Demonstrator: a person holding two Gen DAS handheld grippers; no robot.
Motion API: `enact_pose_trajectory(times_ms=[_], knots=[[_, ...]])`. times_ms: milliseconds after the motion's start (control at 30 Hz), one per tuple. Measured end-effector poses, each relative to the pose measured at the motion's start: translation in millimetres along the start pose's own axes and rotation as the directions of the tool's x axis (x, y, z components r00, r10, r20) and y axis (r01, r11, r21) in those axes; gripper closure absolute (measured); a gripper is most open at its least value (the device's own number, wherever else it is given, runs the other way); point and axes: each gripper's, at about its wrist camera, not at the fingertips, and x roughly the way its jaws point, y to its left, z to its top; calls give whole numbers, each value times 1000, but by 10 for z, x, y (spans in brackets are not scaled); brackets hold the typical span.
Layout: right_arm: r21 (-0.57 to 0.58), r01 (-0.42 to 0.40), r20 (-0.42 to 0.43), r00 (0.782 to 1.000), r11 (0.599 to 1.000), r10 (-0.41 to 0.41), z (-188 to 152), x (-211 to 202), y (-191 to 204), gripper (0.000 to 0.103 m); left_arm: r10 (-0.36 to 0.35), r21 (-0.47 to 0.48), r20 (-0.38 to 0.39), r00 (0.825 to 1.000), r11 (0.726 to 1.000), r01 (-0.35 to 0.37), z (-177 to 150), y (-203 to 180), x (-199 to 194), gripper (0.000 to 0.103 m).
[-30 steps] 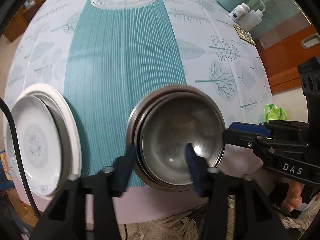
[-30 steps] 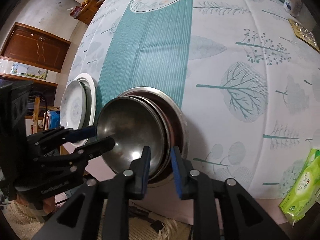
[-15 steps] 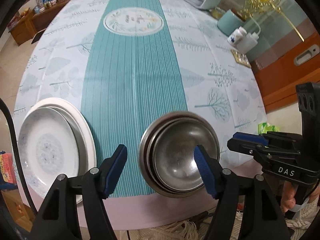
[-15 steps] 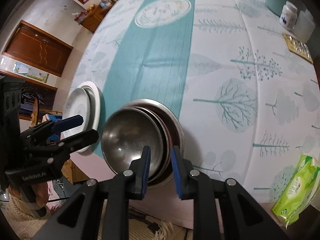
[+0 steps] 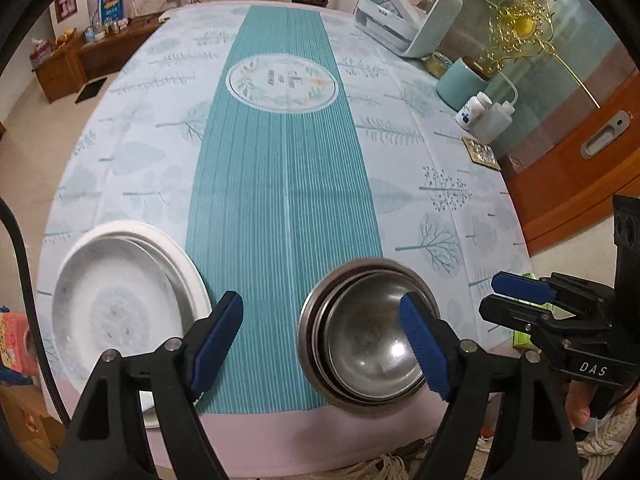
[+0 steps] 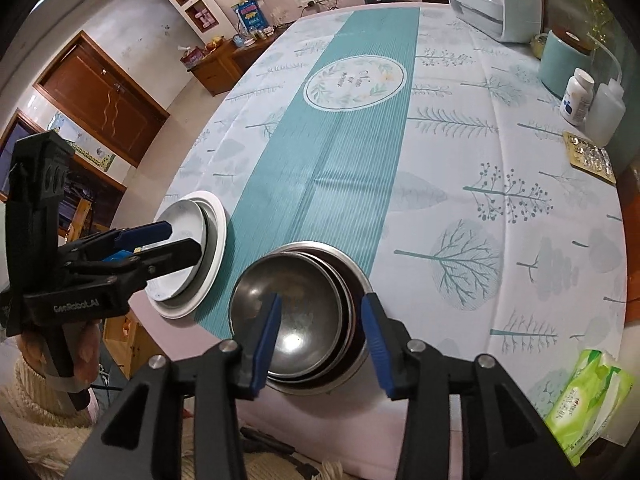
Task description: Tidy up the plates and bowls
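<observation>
Nested steel bowls (image 5: 370, 340) sit at the counter's (image 5: 280, 184) near edge, on the teal runner's right border. Stacked white plates (image 5: 120, 308) lie to their left. The left hand-held gripper (image 5: 324, 340) hangs above them, jaws opening, holding nothing. The right hand-held gripper (image 6: 320, 336) hangs over the bowls, jaws opening, also holding nothing.

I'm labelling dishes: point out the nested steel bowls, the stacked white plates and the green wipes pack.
nested steel bowls (image 5: 372, 344), left wrist view, innermost bowl's bottom
stacked white plates (image 5: 108, 280), left wrist view, top plate's face
green wipes pack (image 6: 588, 396), right wrist view, wrapper front
</observation>
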Motion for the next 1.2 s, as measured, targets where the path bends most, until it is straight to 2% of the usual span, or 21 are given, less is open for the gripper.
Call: enact_pose_trajectory(times_ms=[300, 500, 800, 1200], knots=[[19, 26, -44, 999, 999, -25, -96, 238, -121, 61, -18, 4, -100, 995, 1000, 18, -174, -2, 425, 24], [36, 19, -86, 996, 999, -15, -150, 428, -174, 61, -30, -20, -171, 985, 999, 27, -255, 34, 722, 24], [83, 2, -143, 990, 997, 10, -204, 678, -238, 59, -74, -60, -226, 971, 996, 62, -277, 86, 964, 24], [104, 31, -167, 986, 994, -13, -218, 779, -313, 57, -103, -90, -252, 962, 992, 83, -299, 139, 1098, 26]])
